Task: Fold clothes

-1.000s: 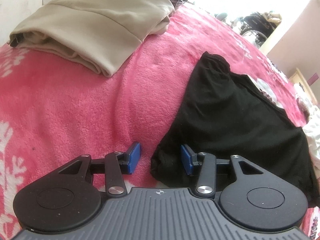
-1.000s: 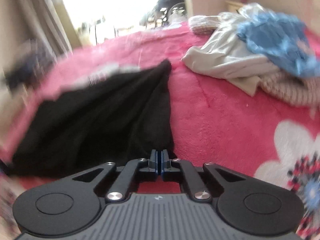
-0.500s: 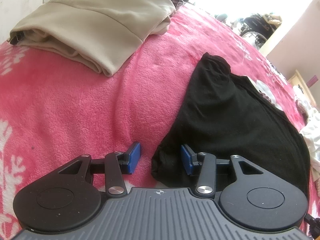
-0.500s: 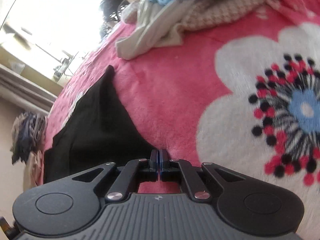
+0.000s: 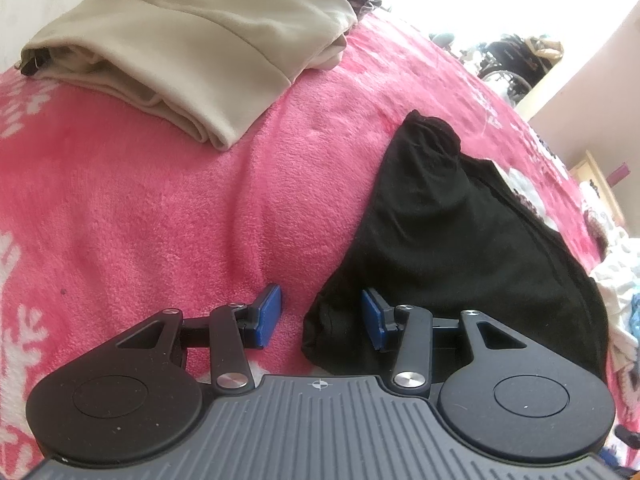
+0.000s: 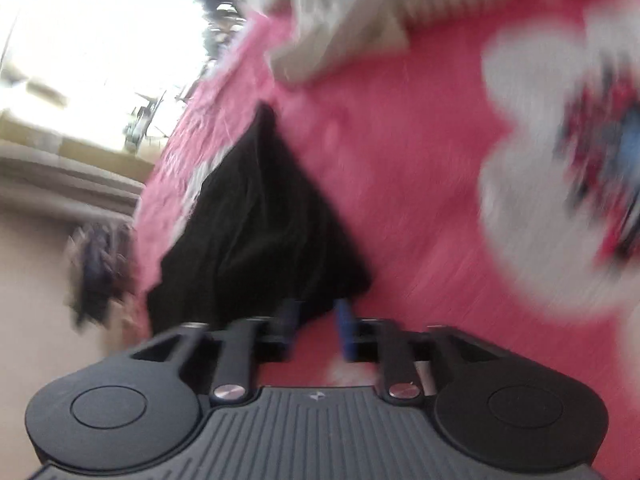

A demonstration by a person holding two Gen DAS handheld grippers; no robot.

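1. Left wrist view: the left gripper [image 5: 318, 318] tilts down toward the pink blanket [image 5: 160, 208], low over it. Its blue pads [image 5: 269, 313] stand apart with nothing pressed between them; the near corner of the black garment [image 5: 460, 248] lies in the gap, by the right-hand pad, untouched by the left-hand one.
2. Same view: the black garment lies in a rough triangle on the blanket, its narrow end pointing away from the gripper. A folded beige garment [image 5: 200, 48] sits well apart at the far left. A white cloth [image 5: 616, 280] shows at the right edge.
3. Right wrist view, blurred: the right gripper [image 6: 318, 326] angles down over the blanket, rolled so the scene leans. Its jaws are opening; a corner of the black garment [image 6: 260, 232] lies between the pads, no longer pinched.
4. Same view: a heap of pale clothes [image 6: 340, 40] lies farther off, and a white flower print [image 6: 560, 184] on the blanket is to the right.
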